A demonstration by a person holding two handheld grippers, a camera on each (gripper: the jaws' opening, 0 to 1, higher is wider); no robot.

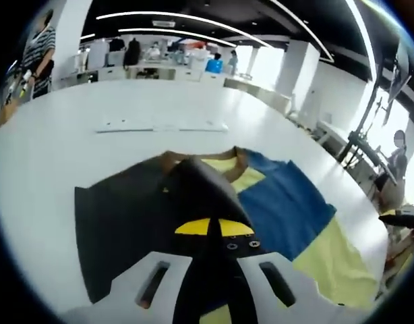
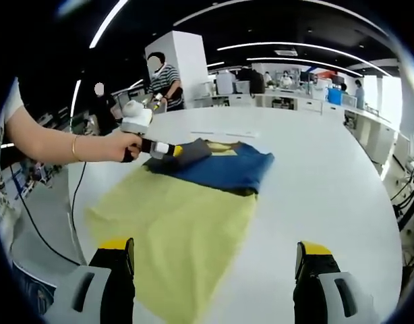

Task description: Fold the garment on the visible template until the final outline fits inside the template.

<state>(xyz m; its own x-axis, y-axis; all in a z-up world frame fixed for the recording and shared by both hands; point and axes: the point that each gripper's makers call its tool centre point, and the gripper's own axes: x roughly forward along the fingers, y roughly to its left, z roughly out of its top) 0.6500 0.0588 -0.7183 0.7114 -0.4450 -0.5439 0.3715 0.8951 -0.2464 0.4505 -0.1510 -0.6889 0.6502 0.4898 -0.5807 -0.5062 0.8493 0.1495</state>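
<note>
**First fold under way, most of the folding still ahead**

The shirt (image 2: 193, 202), blue across the chest and yellow below, lies flat on the white table (image 2: 328, 175). In the right gripper view it spreads out ahead of and between the right gripper's (image 2: 217, 260) fingers, its yellow hem reaching down between them. Those fingers stand wide apart with nothing in them, held short of the cloth.

The left gripper (image 1: 214, 228) has its yellow-tipped fingers pressed together on a dark flap of the shirt, apparently a sleeve or shoulder part, which rises in a peak just ahead of the tips in the left gripper view. From the right gripper view the same gripper, held in a person's hand (image 2: 123, 147), pinches that dark piece at the shirt's far-left corner beside the collar.

Judging by how things lie, only this first piece is being lifted over; the body is still at full spread, so the side folds and the bottom fold remain. I cannot make out a template outline under the shirt. A thin flat strip (image 1: 163, 126) lies on the table well beyond the left fingers.
</note>
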